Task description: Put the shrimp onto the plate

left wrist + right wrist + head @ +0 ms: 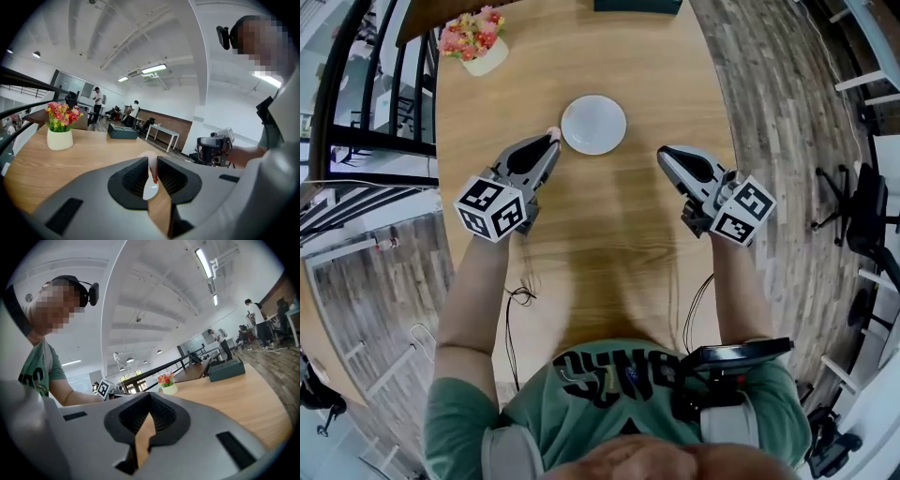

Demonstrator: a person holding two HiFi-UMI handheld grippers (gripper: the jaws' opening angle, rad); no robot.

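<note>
A small pink shrimp is pinched at the tip of my left gripper, just left of the white plate on the wooden table. In the left gripper view the shrimp stands upright between the dark pads, with my left gripper shut on it, and a sliver of the plate shows below it. My right gripper hovers to the right of the plate with its jaws together. In its own view my right gripper holds nothing.
A white pot of flowers stands at the table's far left corner. A dark box lies at the far edge. The table ends at wood floor on the right and a railing on the left. People and desks are far behind.
</note>
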